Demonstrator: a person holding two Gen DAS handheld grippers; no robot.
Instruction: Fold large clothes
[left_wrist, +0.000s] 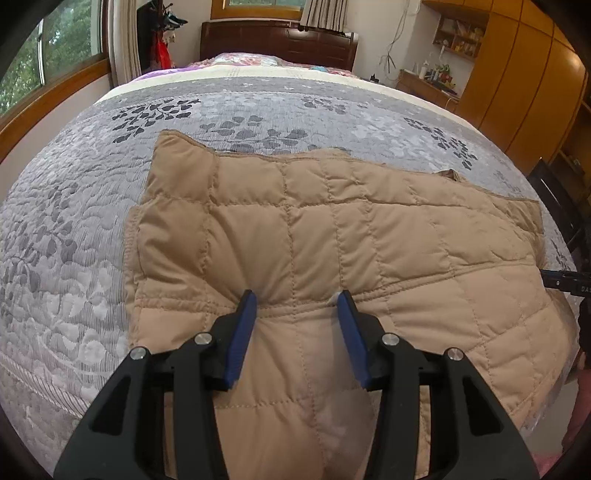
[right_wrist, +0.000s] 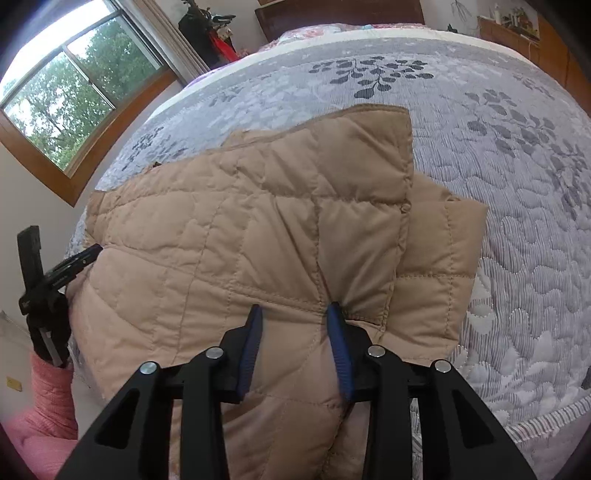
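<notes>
Bed (left_wrist: 74, 229), grey bedspread (right_wrist: 517, 221), tan quilted jacket (left_wrist: 332, 229)

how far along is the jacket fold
Done: the tan quilted jacket lies on the grey bedspread with parts already folded in. In hand: left gripper and right gripper each pinch its near hem. Left: carry that hem toward the far edge.

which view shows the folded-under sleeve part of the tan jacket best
The right wrist view. There the lower layer sticks out from under the tan jacket on its right side, plainly lit against the grey bedspread. The left wrist view shows only a thin strip of it at the jacket's far right edge.
</notes>
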